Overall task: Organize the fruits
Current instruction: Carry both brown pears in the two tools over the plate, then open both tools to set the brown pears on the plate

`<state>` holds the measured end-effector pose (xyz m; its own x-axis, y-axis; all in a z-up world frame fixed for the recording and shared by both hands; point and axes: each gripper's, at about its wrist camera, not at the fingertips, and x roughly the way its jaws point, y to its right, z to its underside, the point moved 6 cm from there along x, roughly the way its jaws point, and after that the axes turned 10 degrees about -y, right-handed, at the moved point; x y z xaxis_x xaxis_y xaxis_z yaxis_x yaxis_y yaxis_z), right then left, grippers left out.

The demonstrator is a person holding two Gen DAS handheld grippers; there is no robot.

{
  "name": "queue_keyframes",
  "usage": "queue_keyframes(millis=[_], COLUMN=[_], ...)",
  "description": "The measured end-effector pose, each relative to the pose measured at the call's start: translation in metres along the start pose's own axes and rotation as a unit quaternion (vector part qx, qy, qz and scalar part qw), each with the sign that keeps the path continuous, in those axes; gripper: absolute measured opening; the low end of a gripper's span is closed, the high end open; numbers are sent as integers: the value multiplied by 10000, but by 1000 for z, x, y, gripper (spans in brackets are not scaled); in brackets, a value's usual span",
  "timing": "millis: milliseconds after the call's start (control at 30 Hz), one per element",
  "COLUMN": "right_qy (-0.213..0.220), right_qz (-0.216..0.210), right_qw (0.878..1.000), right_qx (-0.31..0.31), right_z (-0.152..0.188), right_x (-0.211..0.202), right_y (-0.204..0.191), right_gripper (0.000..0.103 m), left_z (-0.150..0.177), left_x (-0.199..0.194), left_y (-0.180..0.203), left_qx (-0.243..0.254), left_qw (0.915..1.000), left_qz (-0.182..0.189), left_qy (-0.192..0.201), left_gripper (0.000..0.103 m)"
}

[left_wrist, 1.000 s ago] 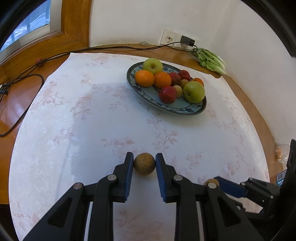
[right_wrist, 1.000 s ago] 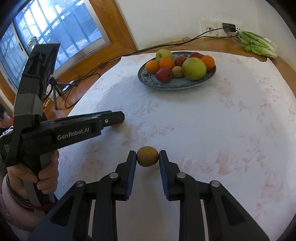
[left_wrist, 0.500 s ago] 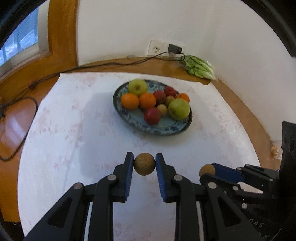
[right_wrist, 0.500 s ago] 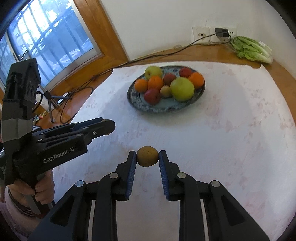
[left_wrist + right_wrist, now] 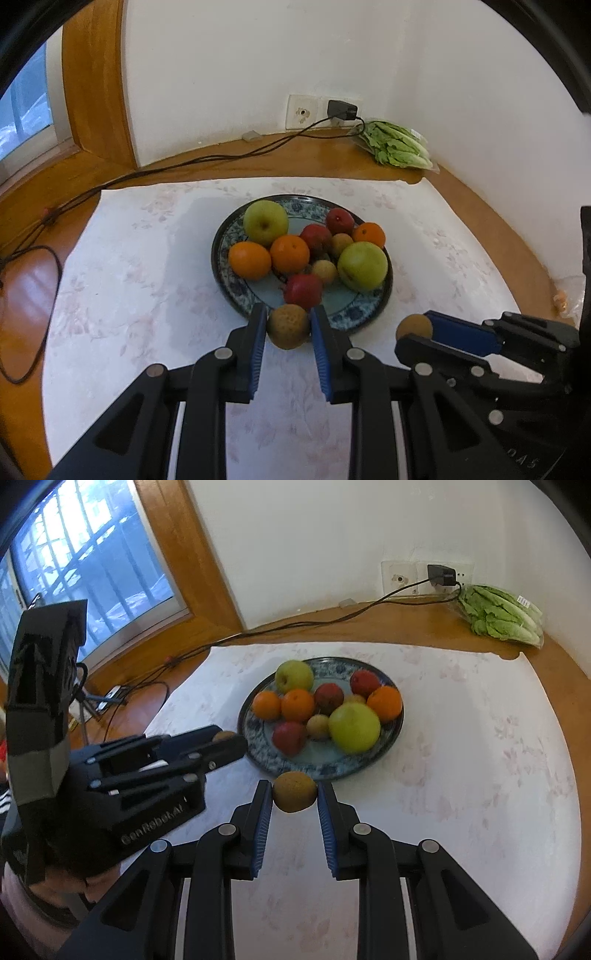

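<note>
- My left hand-held gripper (image 5: pixel 288 326) is clamped on a brown round fruit (image 5: pixel 289 326), held at the near rim of the blue patterned plate (image 5: pixel 221 273).
- My right hand-held gripper (image 5: pixel 294 793) pinches a second brown fruit (image 5: pixel 294 792) just short of that rim, probably above the counter (image 5: pixel 461 775).
- The plate holds apples and oranges.

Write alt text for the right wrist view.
The right gripper grips a small brown fruit just short of a blue patterned plate piled with apples and oranges. At left, the left gripper carries a similar fruit toward it.
</note>
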<state>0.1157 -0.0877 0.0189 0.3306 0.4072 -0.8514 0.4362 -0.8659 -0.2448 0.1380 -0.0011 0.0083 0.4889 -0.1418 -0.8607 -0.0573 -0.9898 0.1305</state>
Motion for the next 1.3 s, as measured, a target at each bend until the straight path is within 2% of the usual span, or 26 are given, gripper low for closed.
queue_keyframes(millis=[400, 767, 833, 1000, 1100, 1300], right_qy=[39, 9, 28, 146, 167, 127], right_qz=[133, 242, 213, 207, 165, 333], right_qw=[9999, 9997, 9997, 9994, 9993, 9989], right_qx=[100, 75, 118, 230, 289, 292], right_z=[-14, -14, -14, -13, -9, 4], right_x=[33, 45, 45, 38, 34, 31], right_y=[12, 16, 17, 23, 25, 31], right_gripper=[26, 26, 27, 37, 41, 51], left_z=[-6, -7, -7, -4, 2, 16], left_x=[34, 36, 34, 25, 19, 14], left_y=[-13, -12, -12, -13, -12, -12], left_qx=[-219, -165, -157, -199, -211, -248], left_qw=[9997, 9998, 9998, 9998, 9998, 9990], left_qz=[76, 90, 63, -42, -55, -374], left_qy=[-125, -96, -74, 21, 6, -2], left_gripper=[25, 26, 29, 49, 56, 76])
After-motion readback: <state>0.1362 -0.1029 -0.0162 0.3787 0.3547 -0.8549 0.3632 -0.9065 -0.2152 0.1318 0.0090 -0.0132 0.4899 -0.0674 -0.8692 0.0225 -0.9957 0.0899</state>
